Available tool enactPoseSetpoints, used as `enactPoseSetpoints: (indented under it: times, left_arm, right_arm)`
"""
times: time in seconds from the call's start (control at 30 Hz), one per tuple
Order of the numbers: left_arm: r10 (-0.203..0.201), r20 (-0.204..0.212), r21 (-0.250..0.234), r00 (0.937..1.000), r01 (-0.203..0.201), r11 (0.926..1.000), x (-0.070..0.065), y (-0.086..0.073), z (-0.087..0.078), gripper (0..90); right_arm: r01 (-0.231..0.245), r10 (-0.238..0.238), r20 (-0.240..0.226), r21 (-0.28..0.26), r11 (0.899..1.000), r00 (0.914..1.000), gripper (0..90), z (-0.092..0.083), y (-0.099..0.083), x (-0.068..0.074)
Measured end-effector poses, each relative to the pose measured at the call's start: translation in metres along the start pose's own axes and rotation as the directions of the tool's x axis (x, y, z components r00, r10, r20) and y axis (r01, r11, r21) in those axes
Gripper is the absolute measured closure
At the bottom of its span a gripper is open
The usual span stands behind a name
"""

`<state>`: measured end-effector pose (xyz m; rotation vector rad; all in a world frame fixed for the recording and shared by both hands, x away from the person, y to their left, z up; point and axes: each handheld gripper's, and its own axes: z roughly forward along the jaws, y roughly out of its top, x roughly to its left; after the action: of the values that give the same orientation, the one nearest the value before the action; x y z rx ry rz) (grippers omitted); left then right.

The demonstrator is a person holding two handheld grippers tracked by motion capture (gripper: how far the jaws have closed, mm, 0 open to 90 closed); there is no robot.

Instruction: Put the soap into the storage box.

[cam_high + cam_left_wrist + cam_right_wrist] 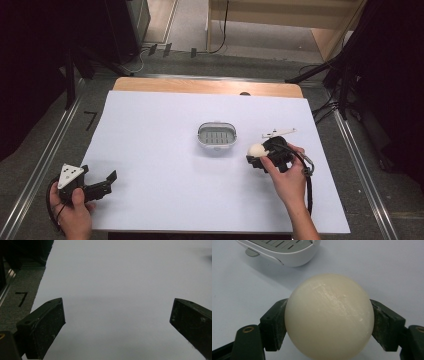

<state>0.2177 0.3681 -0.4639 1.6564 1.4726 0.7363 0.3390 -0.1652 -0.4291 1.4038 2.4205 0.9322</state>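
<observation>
We saw one smooth, cream-white ball of glossy plastic, round as an egg's blunt end, faintly scuffed with fine pale streaks across its top. It sat clamped between the two matte black, blocky pads of the right tool, whose jaws were partly closed and pressed on the ball's sides at nine and three o'clock. In the high view the ball showed at the tip of the right tool, just off the worktop, at about four o'clock from the single pale grey oval plastic tray with a slotted floor; the two stood near each other, not touching. One thin white plastic stick-like piece lay flat at three o'clock from the tray.

The worktop was a plain, smooth, matte white sheet over a wooden board.

The left tool had its jaws spread wide with nothing between them, resting at the worktop's seven o'clock corner.
</observation>
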Motion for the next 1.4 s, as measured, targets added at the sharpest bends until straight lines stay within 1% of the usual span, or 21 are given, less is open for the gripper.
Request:
enactPoseSetpoints:
  times: [0.13,0.17,0.23,0.4,0.67,0.93,1.07,1.2,1.4]
  left_arm:
    - [0.001,0.001,0.002,1.0000,-0.001,1.0000,0.000,0.000,0.000,0.3]
    - [0.002,0.001,0.001,1.0000,-0.002,1.0000,0.000,0.000,0.000,0.3]
    - [0.002,0.001,0.002,1.0000,-0.002,1.0000,0.000,0.000,0.000,0.3]
    - [0.002,0.002,0.004,1.0000,-0.002,1.0000,0.000,0.000,0.000,0.3]
    - [0.005,0.002,0.006,1.0000,-0.005,1.0000,-0.001,0.000,0.001,0.3]
    - [0.009,-0.001,0.010,1.0000,-0.009,0.9999,-0.001,0.000,0.001,0.3]
    - [0.011,-0.002,0.013,0.9999,-0.011,0.9999,-0.001,0.001,0.001,0.3]
    - [0.016,-0.005,0.015,0.9999,-0.016,0.9998,-0.002,0.001,0.001,0.3]
    - [0.015,-0.005,0.015,0.9999,-0.015,0.9998,-0.002,0.000,0.001,0.3]
  right_arm:
    - [0.002,-0.002,-0.002,-0.001,1.000,1.0000,24.8,0.000,0.004,0.002]
    - [0.011,-0.011,-0.006,-0.003,1.000,0.9999,24.7,0.000,0.006,0.003]
    - [0.002,-0.002,-0.009,-0.004,1.000,1.0000,24.7,0.000,0.008,0.004]
    - [0.006,-0.006,-0.014,-0.008,1.000,0.9999,24.8,0.002,0.013,0.006]
    - [0.009,-0.010,-0.027,-0.011,1.000,0.9996,24.8,0.005,0.023,0.013]
    - [0.023,-0.024,-0.033,-0.016,1.000,0.9992,24.8,0.007,0.034,0.019]
    - [0.022,-0.022,-0.033,-0.015,1.000,0.9992,24.8,0.009,0.037,0.021]
    - [0.022,-0.023,-0.043,-0.017,1.000,0.9988,24.8,0.012,0.041,0.023]
    - [0.022,-0.023,-0.042,-0.012,1.000,0.9988,24.8,0.013,0.045,0.027]
